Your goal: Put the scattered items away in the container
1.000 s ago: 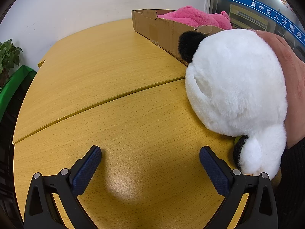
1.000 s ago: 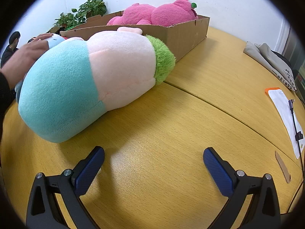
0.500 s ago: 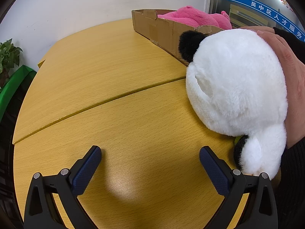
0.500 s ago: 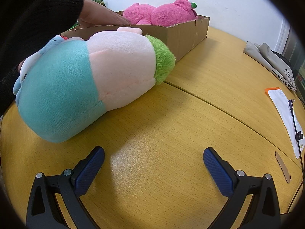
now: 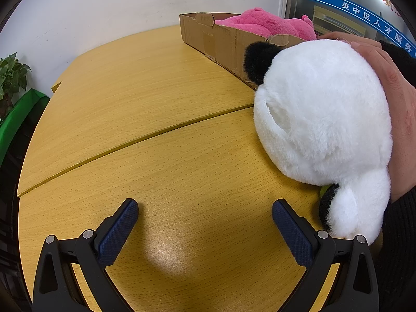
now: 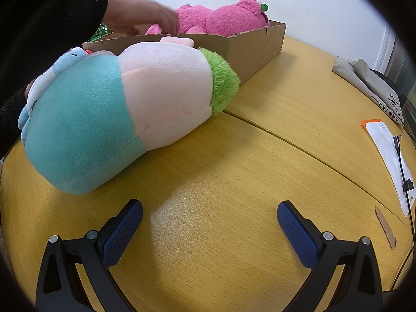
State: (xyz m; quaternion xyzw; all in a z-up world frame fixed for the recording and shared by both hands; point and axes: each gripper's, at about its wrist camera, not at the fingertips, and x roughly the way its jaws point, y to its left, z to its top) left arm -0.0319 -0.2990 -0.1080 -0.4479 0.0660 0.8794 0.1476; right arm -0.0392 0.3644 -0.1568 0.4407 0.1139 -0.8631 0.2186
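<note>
A white panda plush (image 5: 322, 119) with black ears lies on the wooden table (image 5: 145, 109) at the right, with a bare hand (image 5: 392, 98) resting on it. My left gripper (image 5: 205, 223) is open and empty, just left of the panda's lower end. A teal, pink and green plush (image 6: 119, 111) lies on the table in the right wrist view. My right gripper (image 6: 209, 223) is open and empty in front of it. A cardboard box (image 6: 249, 46) behind holds a pink plush (image 6: 221, 18); the box (image 5: 221, 44) also shows in the left wrist view.
A bare hand (image 6: 140, 18) reaches over the box toward the pink plush. At the right lie folded cloth (image 6: 369, 83), a white sheet with a cable (image 6: 390, 156) and a cardboard scrap (image 6: 386, 227). A potted plant (image 5: 10, 78) stands off the table's left.
In the right wrist view a sleeved arm has come in from the left and its hand now reaches over the box to the pink plush. Both grippers have stayed put and open.
</note>
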